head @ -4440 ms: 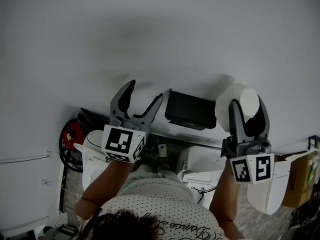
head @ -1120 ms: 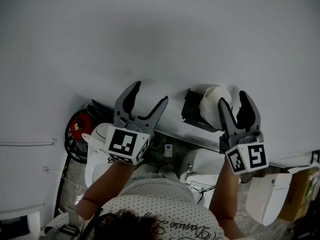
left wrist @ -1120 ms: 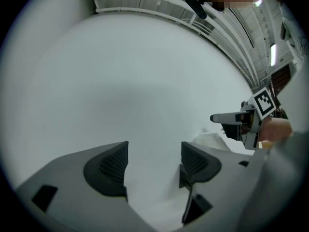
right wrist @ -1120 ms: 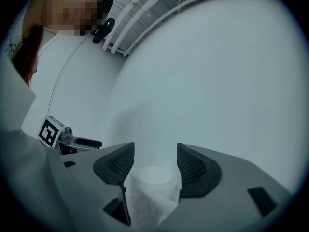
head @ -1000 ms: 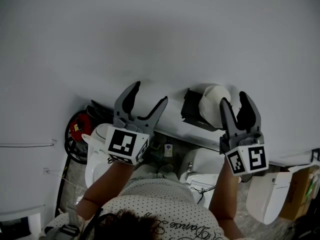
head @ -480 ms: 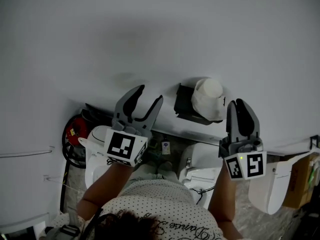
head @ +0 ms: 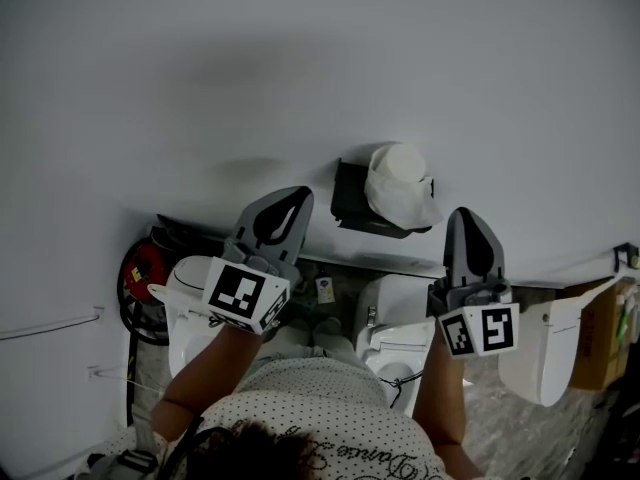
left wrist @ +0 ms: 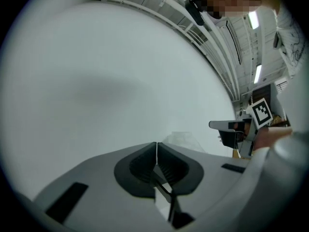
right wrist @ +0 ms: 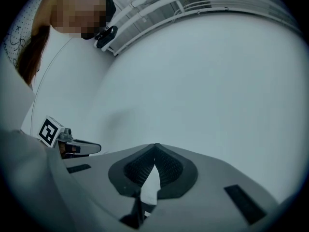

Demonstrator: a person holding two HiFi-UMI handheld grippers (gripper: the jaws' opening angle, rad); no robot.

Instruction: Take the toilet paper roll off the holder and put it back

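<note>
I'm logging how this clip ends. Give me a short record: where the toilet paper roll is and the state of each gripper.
roll: toilet paper roll sits on the black holder on the wall
left gripper: shut, jaws just closed, nothing between them; left of the holder, clear of it
right gripper: shut, jaws just closed, nothing between them; below and right of the roll, not touching it
task state: roll appears to be back in place, both grippers empty

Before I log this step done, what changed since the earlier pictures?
The toilet paper roll went from the right gripper back onto the holder; that gripper let go and drew back. It and the left gripper have just closed their jaws, empty. The holder stayed put.
</note>
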